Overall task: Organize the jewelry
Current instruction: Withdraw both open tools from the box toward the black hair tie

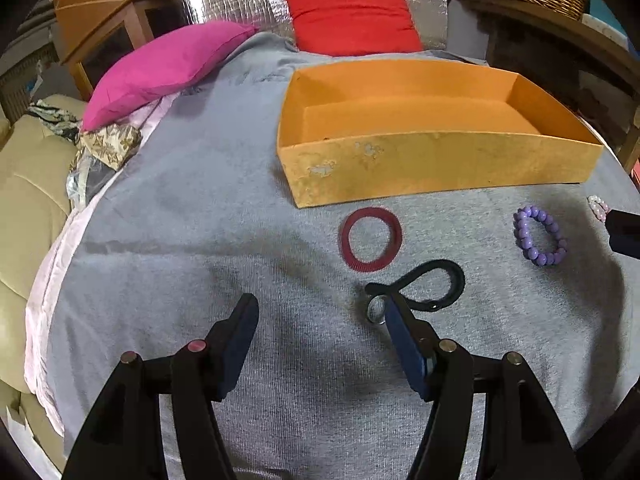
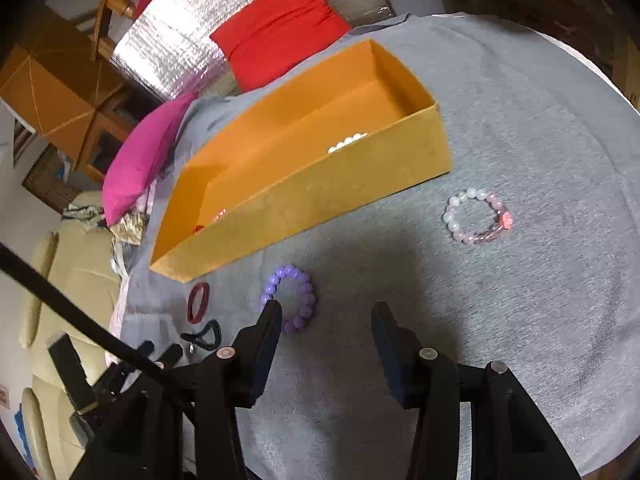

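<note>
- You are partway through the sorting, by my reading: the orange box (image 2: 304,184) already holds a white bead string (image 2: 347,143) against its near wall and something small and reddish (image 2: 208,220) toward its left end, while four pieces lie on the grey cloth (image 2: 520,120) in front of the box
- Your left gripper (image 1: 320,320) is spread wide and carries nothing; its right finger (image 1: 404,336) lies over the black band (image 1: 436,280) and the small metal ring (image 1: 376,310), both a little nearer you than the box front
- The dark red ring (image 1: 370,238) sits just in front of the box wall, between the box and the black band
- Your right gripper (image 2: 324,328) is likewise spread and empty, its left finger (image 2: 266,332) touching or just overlapping the purple bead bracelet (image 2: 290,304), which lies in front of the box's left half in the right wrist view
- The pale pink bracelet (image 2: 476,216) lies off the box's right corner, well apart from both grippers
- The next move likely calls for centring one gripper over a piece, so shift your left gripper right until the black band sits between the fingers, then close
- The band is limp, so expect it to sag and maybe drag the metal ring along
- The box wall is tall, so lift clear of its rim before crossing
- There is open cloth right of the box; the pink cushion (image 1: 160,68) and red cushion (image 1: 352,16) lie behind the box, out of your path
</note>
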`<state>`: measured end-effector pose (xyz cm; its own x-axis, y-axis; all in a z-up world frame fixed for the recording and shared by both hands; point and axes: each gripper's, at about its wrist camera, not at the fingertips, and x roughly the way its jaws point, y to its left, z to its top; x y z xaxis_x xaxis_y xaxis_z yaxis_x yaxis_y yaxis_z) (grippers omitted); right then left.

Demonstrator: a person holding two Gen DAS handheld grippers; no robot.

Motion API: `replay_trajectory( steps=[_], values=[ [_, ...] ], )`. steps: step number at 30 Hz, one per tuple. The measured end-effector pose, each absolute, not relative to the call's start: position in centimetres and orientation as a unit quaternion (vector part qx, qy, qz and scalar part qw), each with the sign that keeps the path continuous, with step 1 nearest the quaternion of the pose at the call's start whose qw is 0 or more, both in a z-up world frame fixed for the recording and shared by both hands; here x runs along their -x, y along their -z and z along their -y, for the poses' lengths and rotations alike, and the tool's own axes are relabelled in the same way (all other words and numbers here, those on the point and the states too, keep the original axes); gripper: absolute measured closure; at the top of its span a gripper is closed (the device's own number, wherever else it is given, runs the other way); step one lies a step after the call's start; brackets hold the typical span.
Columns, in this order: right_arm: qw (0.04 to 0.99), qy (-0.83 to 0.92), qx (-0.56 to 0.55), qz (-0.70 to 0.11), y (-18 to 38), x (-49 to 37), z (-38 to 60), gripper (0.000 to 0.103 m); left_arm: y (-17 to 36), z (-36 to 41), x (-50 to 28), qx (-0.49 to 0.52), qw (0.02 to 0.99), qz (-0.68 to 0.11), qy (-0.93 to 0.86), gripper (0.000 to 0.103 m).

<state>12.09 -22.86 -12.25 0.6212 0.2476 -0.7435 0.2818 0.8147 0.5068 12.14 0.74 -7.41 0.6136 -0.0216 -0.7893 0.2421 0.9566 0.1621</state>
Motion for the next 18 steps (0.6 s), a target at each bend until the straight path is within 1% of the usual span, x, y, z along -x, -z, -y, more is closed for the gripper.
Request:
replay_trajectory(
  steps=[4, 18],
  values=[
    [0.854, 0.014, -0.283, -0.437, 12.0, -12.4, 22.2, 0.052, 7.0, -0.4, -11.9, -0.132, 0.893, -0.425, 0.073, 0.036],
    [0.848, 0.007, -0.271, -0.456, 12.6, -13.2, 21.1, 0.052, 6.2, 0.9, -11.5, -0.151, 0.897, -0.406, 0.088, 0.036]
  ],
)
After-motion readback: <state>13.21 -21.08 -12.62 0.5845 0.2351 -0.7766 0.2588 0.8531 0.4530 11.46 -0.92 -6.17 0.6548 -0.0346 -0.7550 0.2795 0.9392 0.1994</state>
